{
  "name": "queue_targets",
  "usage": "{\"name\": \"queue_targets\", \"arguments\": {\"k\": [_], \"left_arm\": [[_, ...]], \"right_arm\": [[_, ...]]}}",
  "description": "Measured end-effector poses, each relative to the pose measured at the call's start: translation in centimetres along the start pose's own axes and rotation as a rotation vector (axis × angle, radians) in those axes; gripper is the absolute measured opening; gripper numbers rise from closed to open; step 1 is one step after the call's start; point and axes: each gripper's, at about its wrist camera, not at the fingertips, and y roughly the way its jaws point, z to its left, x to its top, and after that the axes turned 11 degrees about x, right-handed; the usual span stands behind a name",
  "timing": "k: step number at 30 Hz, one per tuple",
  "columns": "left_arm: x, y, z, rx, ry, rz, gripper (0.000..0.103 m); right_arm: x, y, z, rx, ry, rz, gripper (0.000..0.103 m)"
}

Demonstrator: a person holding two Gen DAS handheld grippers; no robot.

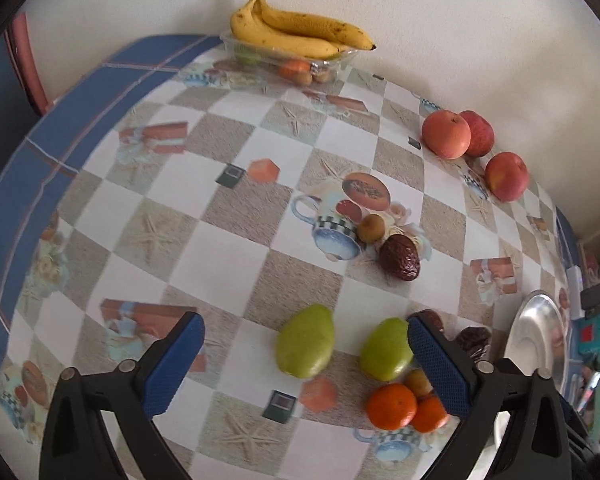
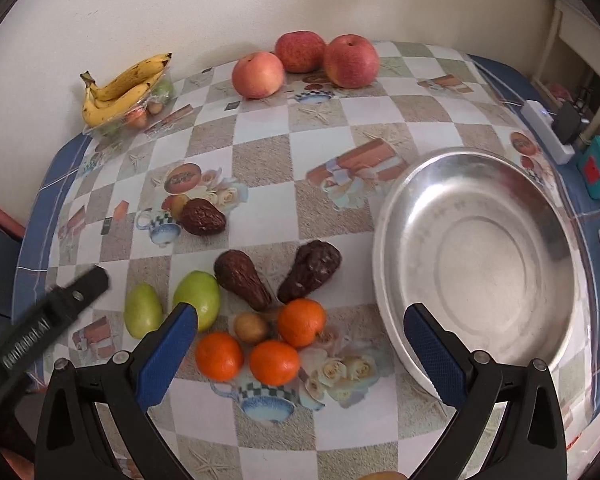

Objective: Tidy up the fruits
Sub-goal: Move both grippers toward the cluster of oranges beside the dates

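Green pears are lying just ahead between our left gripper's wide-spread fingers, while we're hovering the right gripper, jaws equally wide, over the oranges beside the steel plate.

On the table with the checked oilcloth, three orange mandarins lie left of the round steel dish; three red apples sit behind, near the wall.

A home dining table: patterned oilcloth (teacups, starfish), fruit, plain wall.
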Motion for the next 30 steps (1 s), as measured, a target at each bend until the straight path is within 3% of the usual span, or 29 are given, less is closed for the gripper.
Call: {"name": "queue_targets", "arguments": {"k": [3, 8, 12, 17, 24, 26, 30], "left_arm": [[0.5, 0.4, -0.6, -0.024, -0.013, 0.016, 0.099], [1.2, 0.1, -1.9, -0.047, -0.015, -0.032, 0.099], [1.2, -0.2, -2.4, -0.112, 0.014, -0.025, 0.099], [1.2, -1.2, -1.1, -0.094, -0.013, -0.076, 0.098], [0.8, -3.3, -0.9, -0.023, 0.037, -0.195, 0.099], [0.7, -3.1, -1.0, -0.003, 0.044, -0.176, 0.099], [-0.1, -2.2, -0.8, -0.049, 0.040, -0.093, 0.098]], "right_arm": [[0.8, 0.1, 0.0, 0.013, 0.004, -0.014, 0.103], [1.6, 0.1, 0.0, 0.004, -0.027, -0.030, 0.103], [1.9, -0.2, 0.1, 0.020, -0.063, -0.056, 0.103], [1.7, -0.3, -0.2, 0.059, -0.070, -0.092, 0.103], [0.5, -2.0, 0.7, 0.023, -0.171, -0.172, 0.103], [0.4, -2.5, 0.5, 0.052, -0.166, -0.177, 0.103], [-0.3, -2.8, 0.2, 0.101, -0.171, -0.167, 0.103]]}}
